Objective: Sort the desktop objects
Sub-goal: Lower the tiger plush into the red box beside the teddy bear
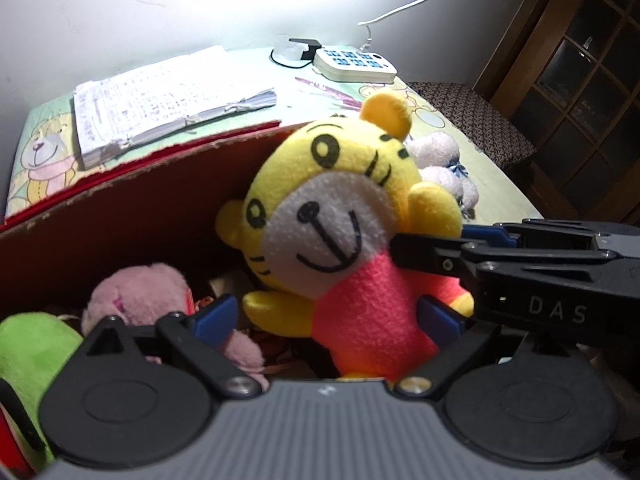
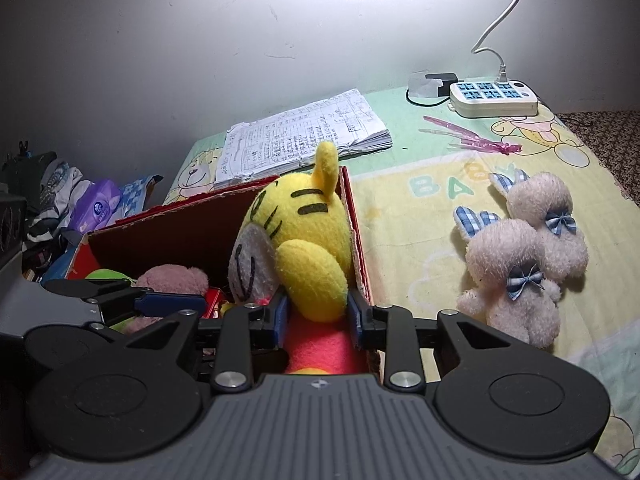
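Seemingly a handover over the red cardboard box (image 1: 132, 216). From the left wrist, the yellow tiger plush (image 1: 340, 232) stands upright above the box, and the left gripper (image 1: 332, 320) is spread wide, its blue pads flanking the tiger's red body without clearly pressing it — released. The right gripper (image 1: 404, 248) reaches in from the right at the tiger's arm. To do this well, keep the left jaws clear of the fabric and lower the toy fully inside the box walls before letting go. A pink plush (image 1: 140, 292) and something green sit below, partly hidden.

From the right wrist, the right gripper (image 2: 318, 316) is clenched on the tiger's yellow arm. Two white bunny plushes (image 2: 524, 256) lie on the baby-print cloth (image 2: 420, 216), unsorted. The box floor is hidden.
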